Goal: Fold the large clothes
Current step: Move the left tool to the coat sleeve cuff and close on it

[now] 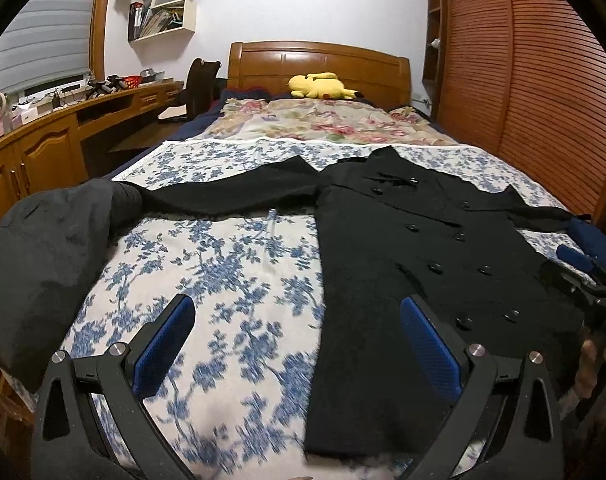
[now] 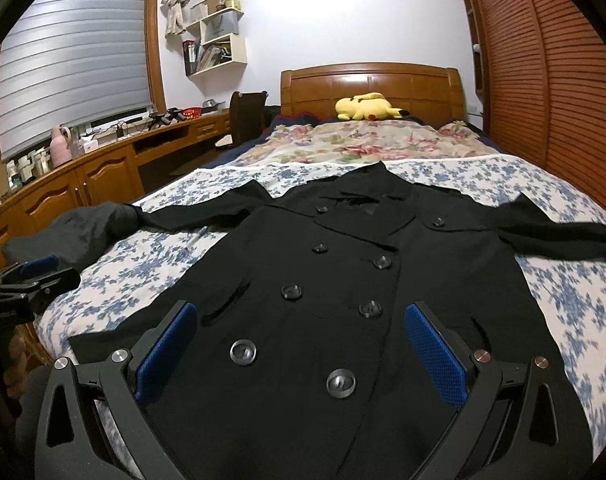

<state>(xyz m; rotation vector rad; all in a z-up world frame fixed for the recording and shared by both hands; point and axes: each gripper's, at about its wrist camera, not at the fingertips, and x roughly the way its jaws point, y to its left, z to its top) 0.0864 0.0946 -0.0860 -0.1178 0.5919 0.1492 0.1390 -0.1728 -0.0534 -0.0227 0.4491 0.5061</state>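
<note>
Blue-flowered white bedding (image 1: 223, 264) fills my left wrist view, with the black double-breasted wool coat (image 1: 423, 248) spread flat face up on its right half, one sleeve stretched left to a crumpled dark grey garment (image 1: 43, 248); my left tongs (image 1: 299, 344) hang wide apart and empty above the coat's near left hem. From my right wrist, the coat (image 2: 343, 280) lies buttoned below my right tongs (image 2: 301, 356), likewise spread and holding nothing, a yellow plush toy (image 2: 365, 106) far off by the wooden headboard (image 2: 423, 84).
</note>
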